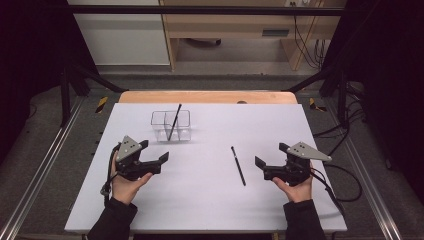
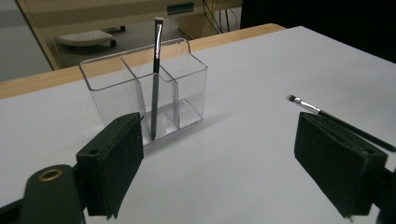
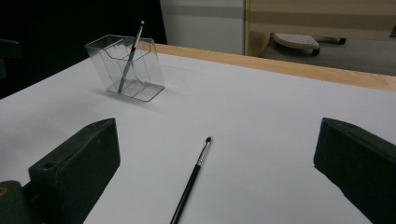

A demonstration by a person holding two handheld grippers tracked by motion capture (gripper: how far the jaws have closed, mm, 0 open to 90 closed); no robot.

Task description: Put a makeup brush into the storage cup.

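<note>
Landmark: clear organiser (image 1: 171,126), a see-through box with two compartments, standing upright on the white surface (image 1: 210,200) toward its far edge.
Standing brush (image 1: 174,121): in the organiser, leaning against the wall that divides the compartments, bristle end up; in the left gripper view (image 2: 155,79) its handle rises well above the rim.
Loose brush (image 1: 238,165): flat on the surface, well to the right of the organiser and nearer the person, touching nothing; in the right gripper view (image 3: 193,175) its bristle tip points toward the far edge.
Left gripper (image 1: 154,152): near the organiser, on its near left side, held in the person's left hand (image 1: 125,182); fingers spread wide with nothing between them. In the left gripper view the organiser shows just past the left finger (image 2: 114,161).
Right gripper (image 1: 272,157): far right of the organiser, just beside the loose brush on its right; fingers (image 3: 79,163) wide apart, nothing held, the loose brush lying on the surface in the gap ahead of them.
</note>
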